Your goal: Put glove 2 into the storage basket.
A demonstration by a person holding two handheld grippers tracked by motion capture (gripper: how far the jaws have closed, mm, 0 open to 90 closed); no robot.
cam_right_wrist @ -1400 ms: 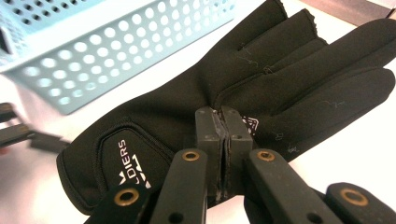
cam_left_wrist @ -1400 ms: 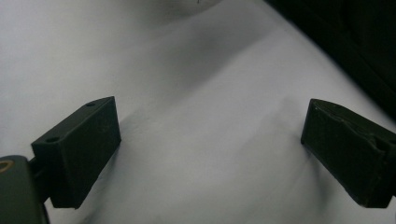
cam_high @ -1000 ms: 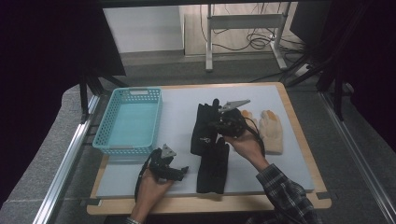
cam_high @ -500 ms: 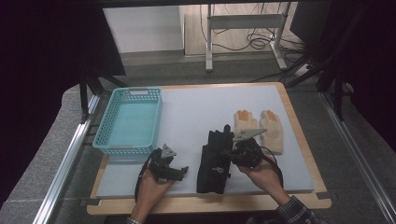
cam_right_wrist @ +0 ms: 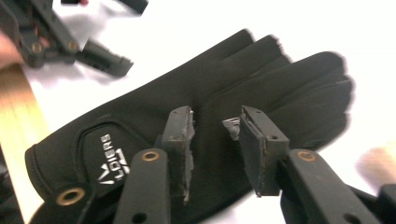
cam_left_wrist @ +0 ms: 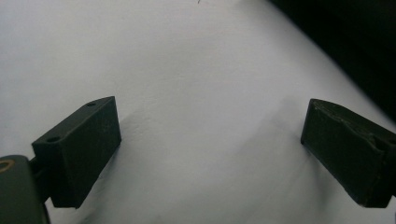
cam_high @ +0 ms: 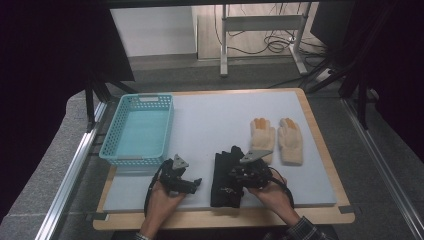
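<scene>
The right gripper (cam_right_wrist: 215,140) is held over the black gloves (cam_right_wrist: 224,98), fingers (cam_right_wrist: 180,144) slightly spread (nothing pinched); both layers could be caught together.

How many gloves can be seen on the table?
3 for certain: two beige gloves side by side at right, one black glove under the right gripper. Another black glove may lie hidden beneath.

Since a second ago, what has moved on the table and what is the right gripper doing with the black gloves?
The right gripper drew the upper black glove toward the person, onto the black gloves pile at the near edge. Its jaws now stand slightly apart above the glove, apparently released. The left gripper, open, the tan gloves and the basket stayed put.
</scene>
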